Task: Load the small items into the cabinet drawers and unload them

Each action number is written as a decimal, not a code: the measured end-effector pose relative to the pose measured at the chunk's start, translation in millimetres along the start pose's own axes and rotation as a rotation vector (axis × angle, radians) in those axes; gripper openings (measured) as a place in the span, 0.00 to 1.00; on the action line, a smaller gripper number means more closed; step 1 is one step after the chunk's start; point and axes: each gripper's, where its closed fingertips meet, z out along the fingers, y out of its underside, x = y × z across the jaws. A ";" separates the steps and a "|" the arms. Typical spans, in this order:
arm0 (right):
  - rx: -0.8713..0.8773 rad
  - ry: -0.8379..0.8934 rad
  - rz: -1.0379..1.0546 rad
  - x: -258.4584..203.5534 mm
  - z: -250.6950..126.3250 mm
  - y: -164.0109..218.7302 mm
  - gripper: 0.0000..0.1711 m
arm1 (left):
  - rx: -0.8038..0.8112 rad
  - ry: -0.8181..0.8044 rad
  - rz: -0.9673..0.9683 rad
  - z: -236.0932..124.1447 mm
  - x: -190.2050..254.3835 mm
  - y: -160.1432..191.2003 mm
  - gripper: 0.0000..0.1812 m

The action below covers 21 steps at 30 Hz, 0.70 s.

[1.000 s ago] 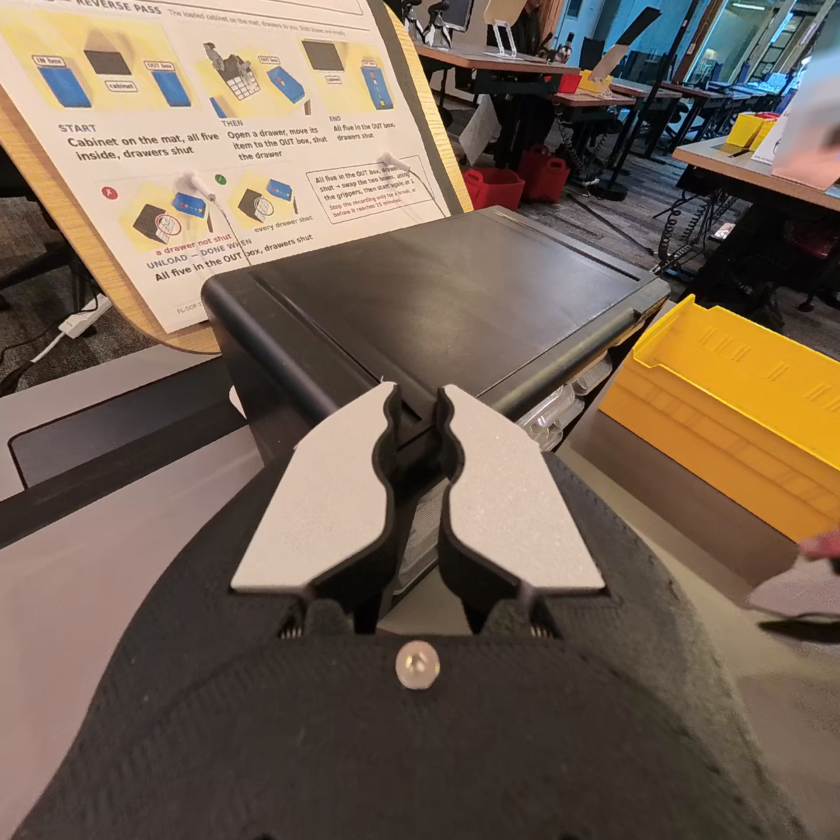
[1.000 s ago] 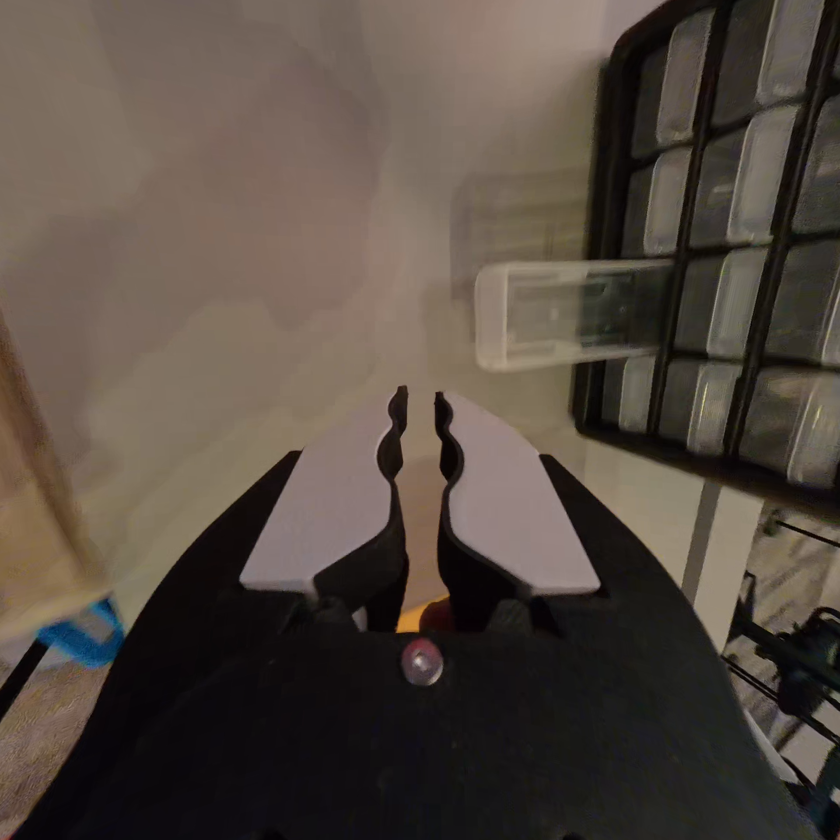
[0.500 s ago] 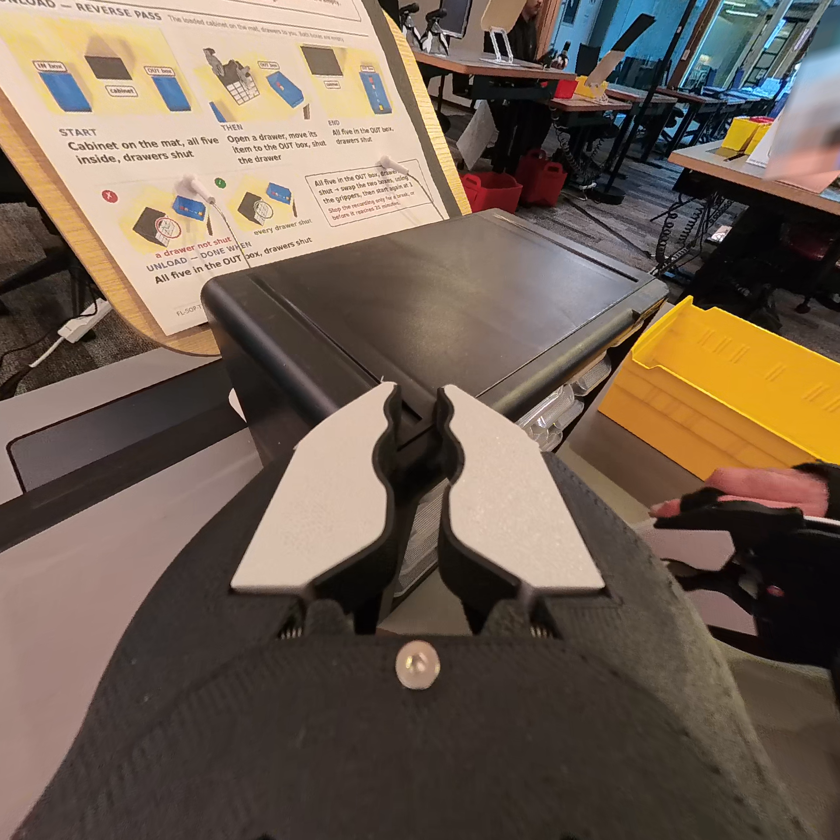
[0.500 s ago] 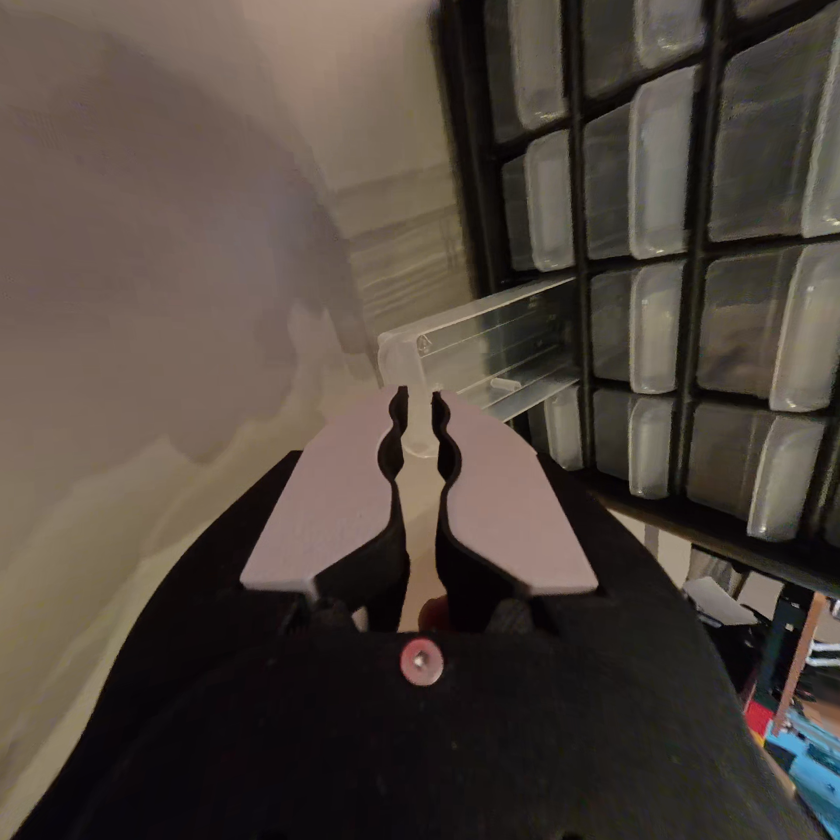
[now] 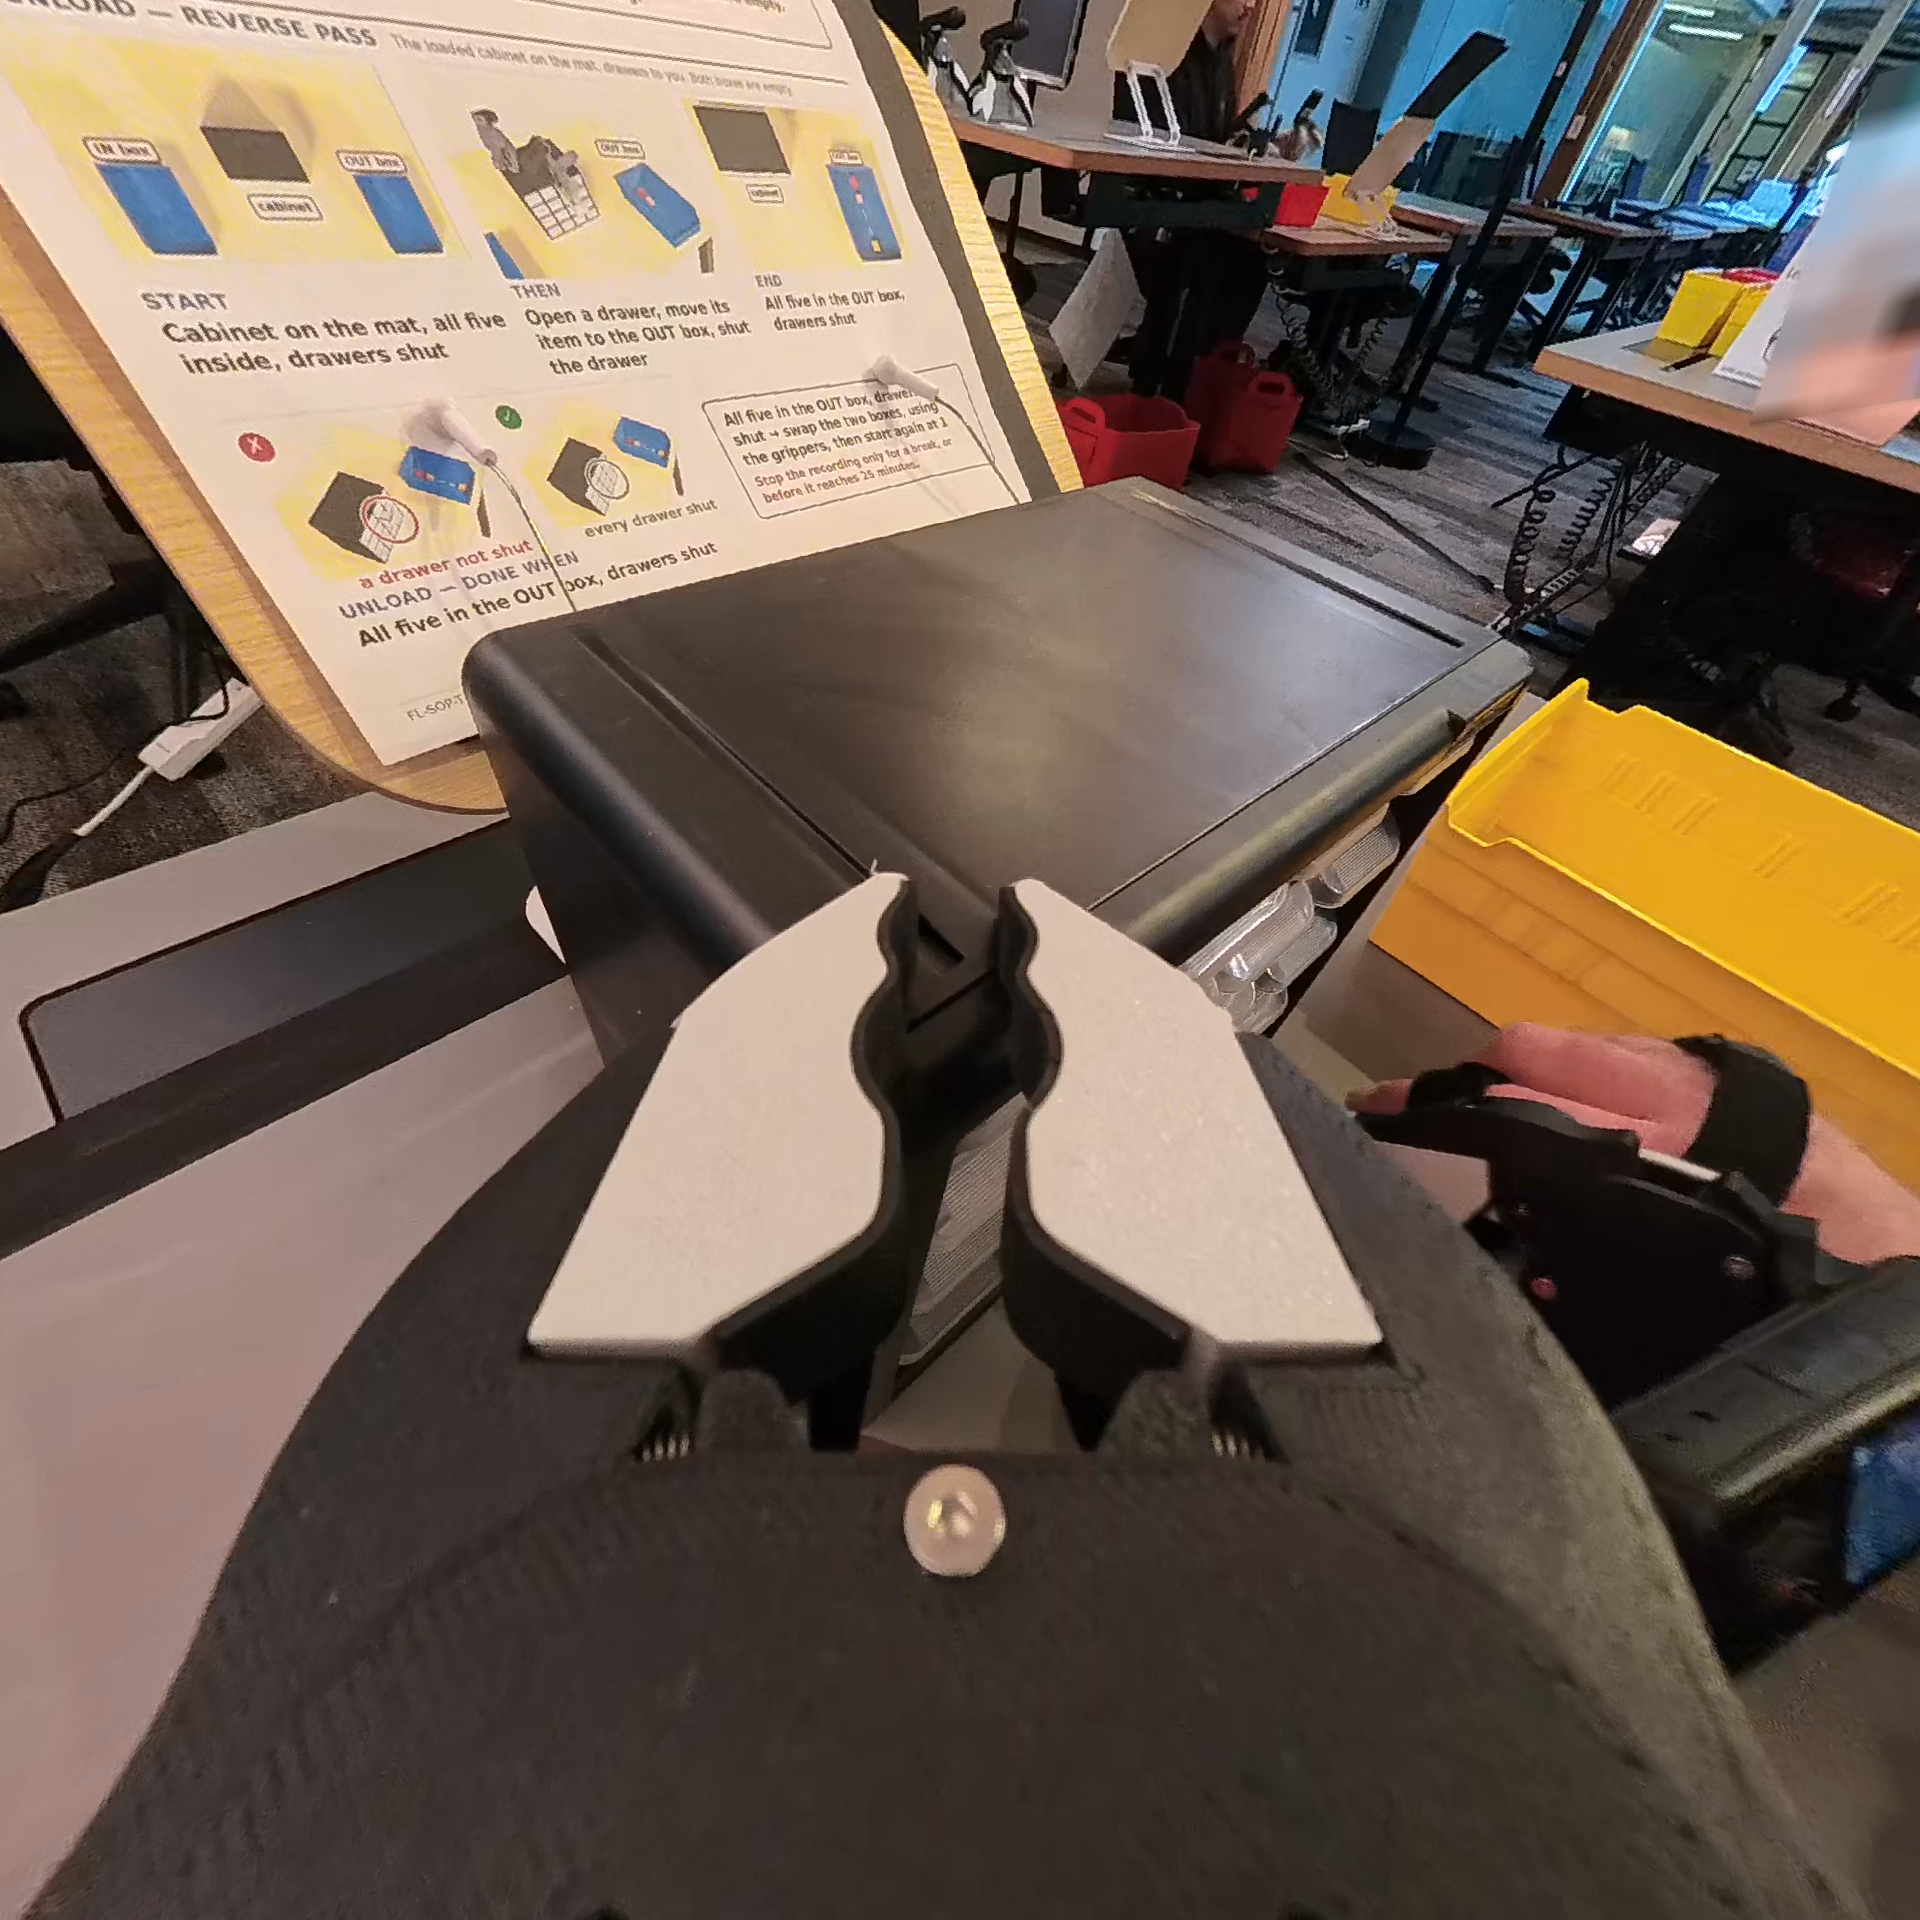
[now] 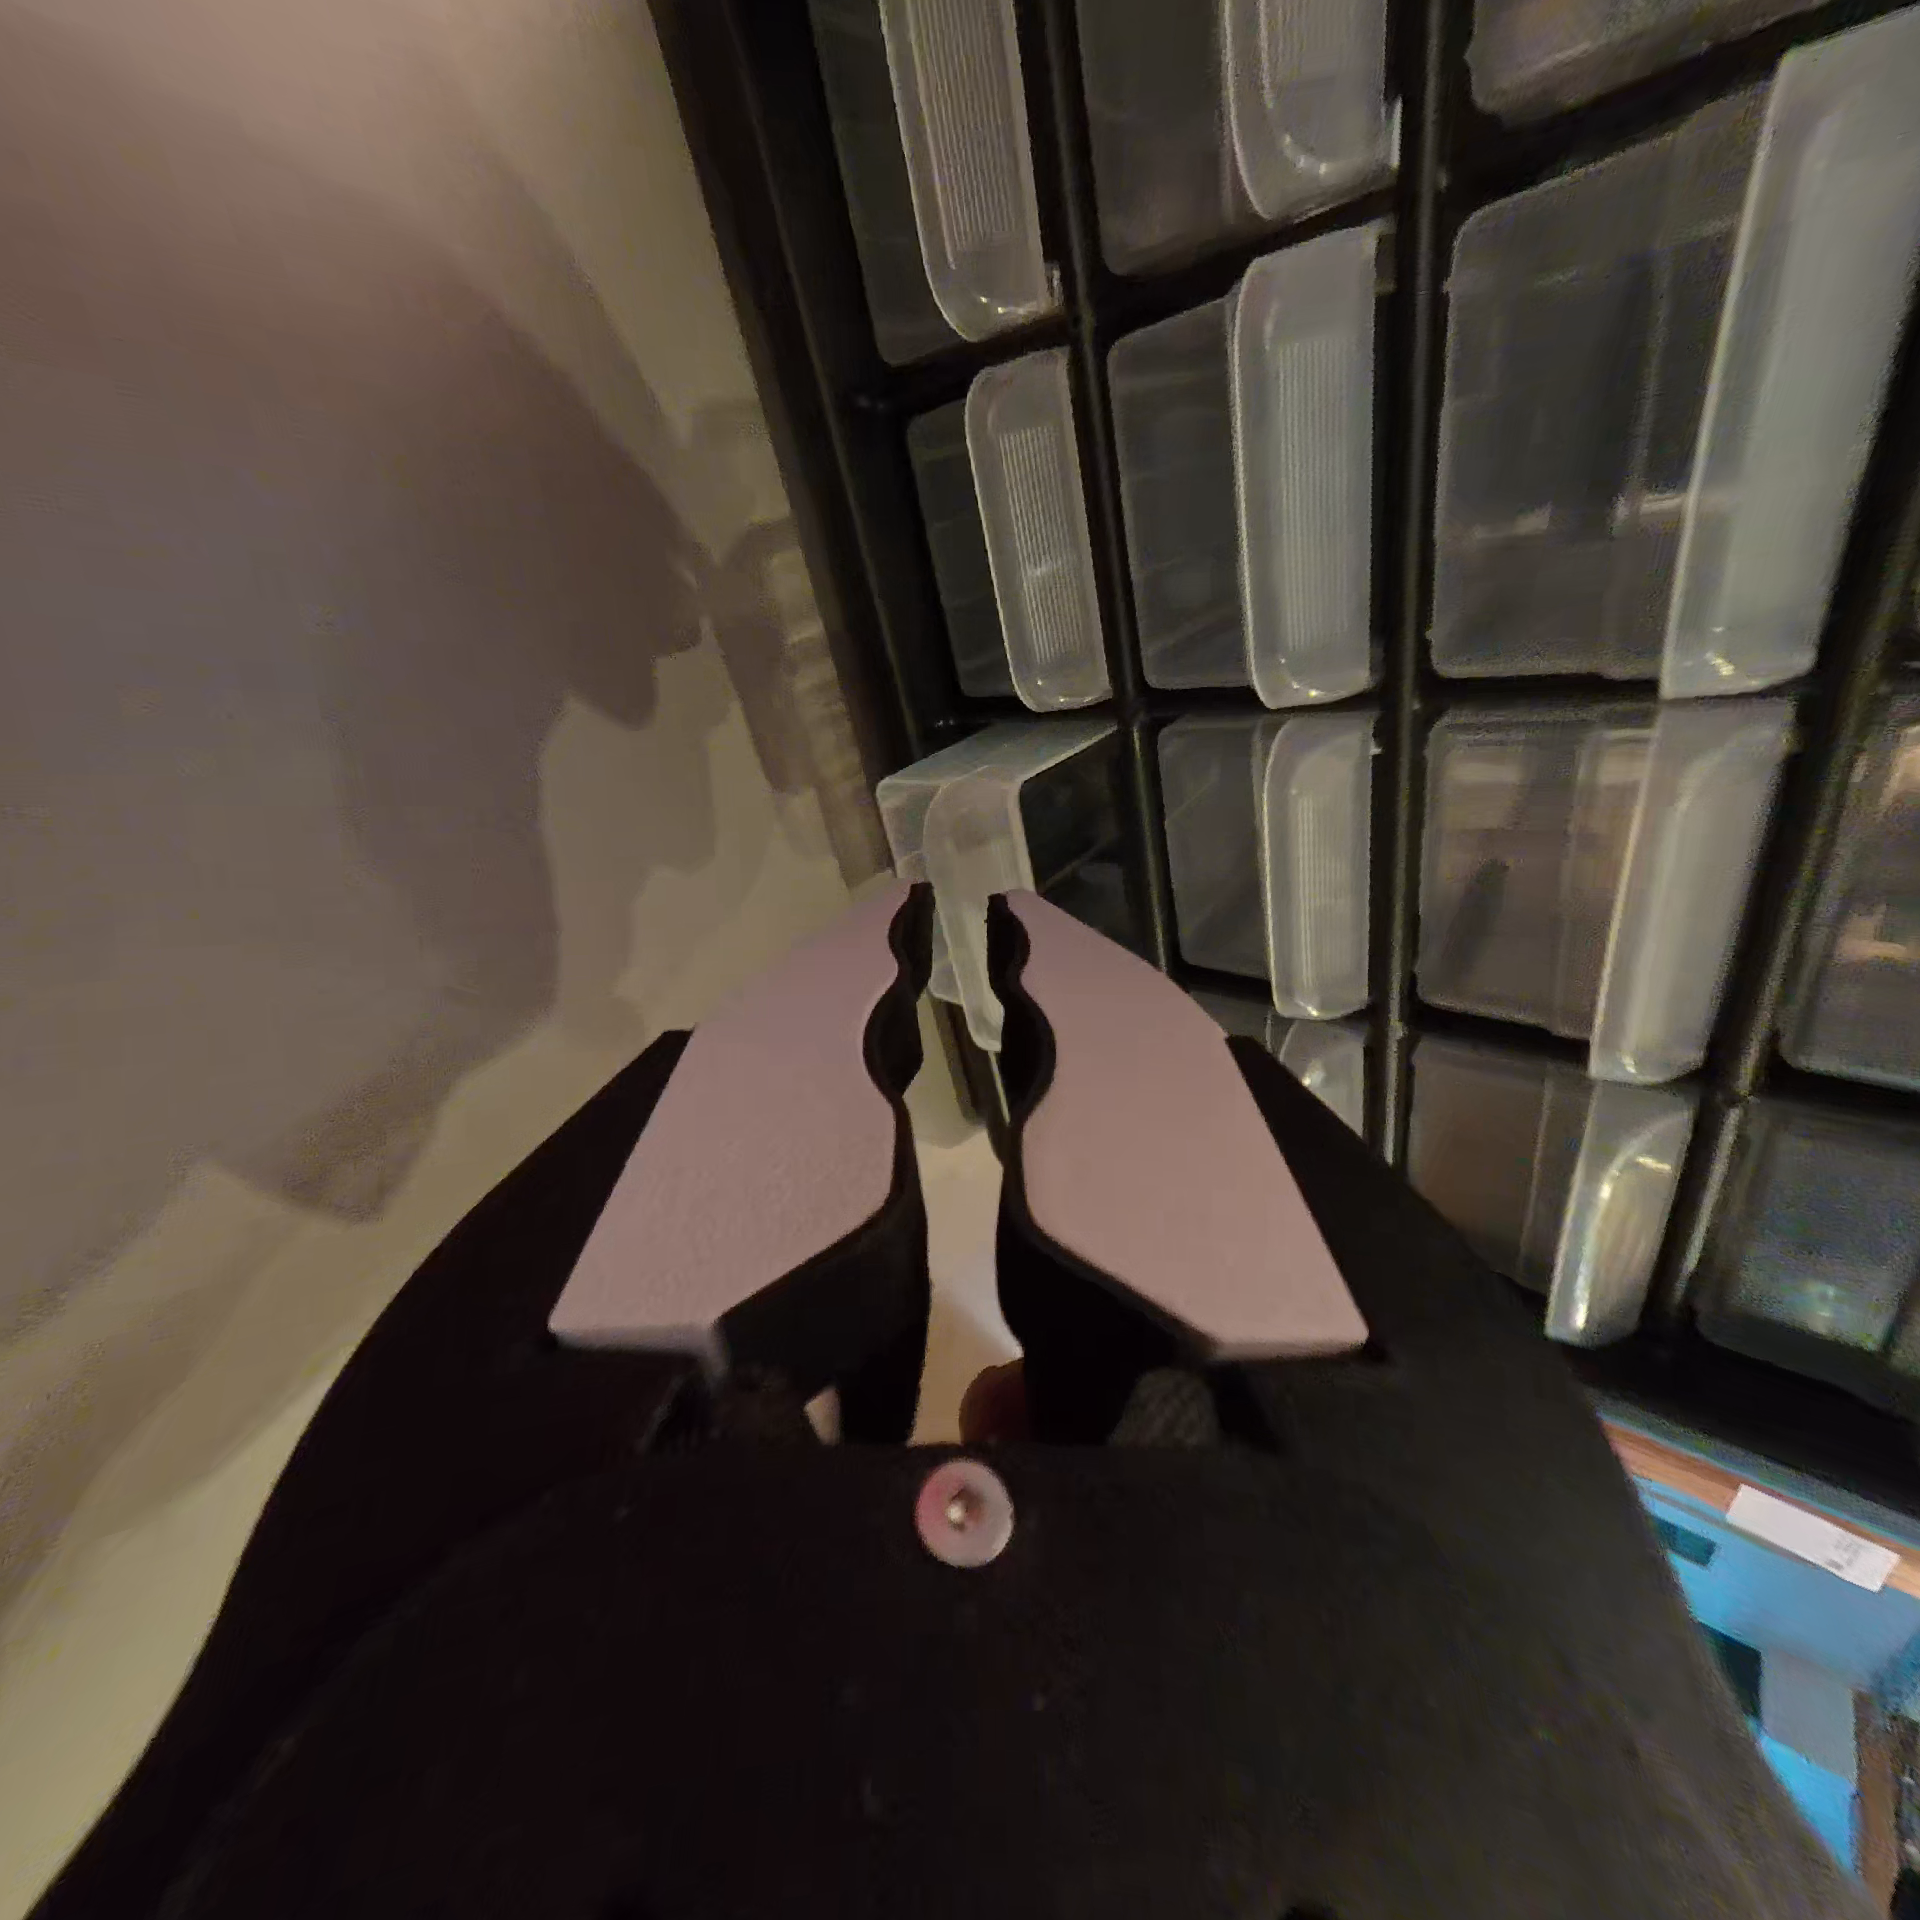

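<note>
Left gripper (image 5: pixel 954 914): jaws narrow, clamped on cabinet (image 5: pixel 1039 675) corner edge. Right gripper (image 6: pixel 954 914): jaws narrow, pinching tab of one protruding drawer (image 6: pixel 971 821). One yellow bin (image 5: pixel 1683 894).

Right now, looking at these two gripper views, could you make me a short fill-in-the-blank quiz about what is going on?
1. The right gripper has its fingers around the handle of a clear plastic ____ that sticks out of the cabinet.
2. The left gripper is braced against the cabinet's ____ edge.
3. The bin beside the cabinet is ____ in colour.
4. Behind the cabinet leans an instruction ____ with pictures.

Missing words: drawer; top; yellow; board
</note>
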 end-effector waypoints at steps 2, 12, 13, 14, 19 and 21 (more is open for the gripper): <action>-0.009 0.025 0.010 1.3 12.0 2.6 0.05 | 0.002 -0.002 0.001 0.1 0.4 0.1 0.09; 0.023 0.105 0.046 5.6 32.9 6.2 0.05 | 0.002 -0.006 0.004 0.3 0.3 0.2 0.09; 0.024 0.091 0.058 7.6 27.3 4.0 0.05 | 0.002 -0.009 0.004 0.4 0.1 0.2 0.09; 0.029 0.079 0.070 9.4 20.8 1.3 0.06 | 0.002 -0.011 0.005 0.6 -0.1 0.1 0.09; 0.063 -0.006 0.075 -3.1 -13.1 -7.8 0.10 | -0.045 -0.002 0.037 -0.5 6.6 0.5 0.16; 0.085 -0.004 0.087 -7.1 -27.5 -8.9 0.12 | -0.063 0.006 0.040 -1.9 11.1 0.1 0.21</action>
